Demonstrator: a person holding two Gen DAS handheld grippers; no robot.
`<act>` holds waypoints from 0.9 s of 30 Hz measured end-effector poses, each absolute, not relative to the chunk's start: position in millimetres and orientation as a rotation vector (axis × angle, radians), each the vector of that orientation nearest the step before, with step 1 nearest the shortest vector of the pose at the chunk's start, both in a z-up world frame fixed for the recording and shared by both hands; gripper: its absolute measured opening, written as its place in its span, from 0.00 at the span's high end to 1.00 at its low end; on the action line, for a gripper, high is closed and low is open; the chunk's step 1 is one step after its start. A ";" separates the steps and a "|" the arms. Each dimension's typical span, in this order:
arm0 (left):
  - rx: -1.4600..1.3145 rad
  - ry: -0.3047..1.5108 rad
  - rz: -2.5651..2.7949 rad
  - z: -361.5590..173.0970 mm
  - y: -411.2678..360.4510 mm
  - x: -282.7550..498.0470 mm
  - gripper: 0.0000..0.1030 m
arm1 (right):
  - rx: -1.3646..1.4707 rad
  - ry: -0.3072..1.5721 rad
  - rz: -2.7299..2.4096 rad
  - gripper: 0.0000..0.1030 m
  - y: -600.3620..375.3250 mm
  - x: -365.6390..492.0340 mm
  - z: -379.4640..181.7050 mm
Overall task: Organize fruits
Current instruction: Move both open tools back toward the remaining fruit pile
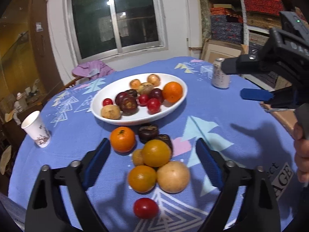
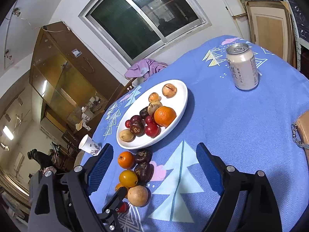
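So from my seat here, the left gripper [image 1: 152, 162] has its blue pads spread wide, and a loose cluster of fruit sits on the blue patterned tablecloth [image 1: 222, 112] between them in the lower middle of the left wrist frame. Nothing is pinched; the pads aren't touching any of it. In that cluster: an orange mandarin [image 1: 122, 139] toward the upper left, two dark purple fruits [image 1: 148, 132] just right of it, two yellow-orange round fruits [image 1: 156, 153] stacked toward the centre, a pale tan round fruit [image 1: 173, 176] at lower right, and a red cherry tomato [image 1: 145, 208] on its own near the bottom edge.

Above the cluster, about mid-frame, is the white oval dish [image 1: 123, 120], which already holds a mix: an orange [image 1: 172, 91] on its right side, a few cherry tomatoes, some dark purple fruits and several tan ones.

The right gripper [image 2: 154, 166] is also wide apart with nothing between its pads (only bare tablecloth there); the fruit cluster lies just left of centre in its view, beside the left pad. In the left wrist frame it pokes in from the right edge.

A drink can [image 2: 242, 66] stands upper right, and a paper cup [image 1: 36, 129] stands at the left edge of the table.
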State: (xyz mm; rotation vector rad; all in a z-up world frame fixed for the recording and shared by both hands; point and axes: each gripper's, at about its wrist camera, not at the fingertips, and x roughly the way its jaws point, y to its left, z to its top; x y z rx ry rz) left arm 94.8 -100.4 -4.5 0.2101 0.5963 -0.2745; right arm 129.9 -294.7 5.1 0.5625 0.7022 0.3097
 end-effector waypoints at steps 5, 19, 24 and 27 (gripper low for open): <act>0.196 0.652 -0.356 -11.7 -107.5 100.9 0.46 | 0.570 0.706 0.308 0.13 -295.3 130.0 4.2; 0.205 0.667 -0.314 -18.4 -99.8 110.7 0.61 | 0.560 0.721 0.321 0.12 -292.1 130.7 3.0; 0.196 0.691 -0.312 -22.2 -95.6 114.2 0.61 | 0.556 0.728 0.322 0.12 -291.8 131.4 1.4; 0.198 0.710 -0.307 -27.1 -94.3 119.4 0.61 | 0.552 0.730 0.323 0.12 -290.8 131.5 0.7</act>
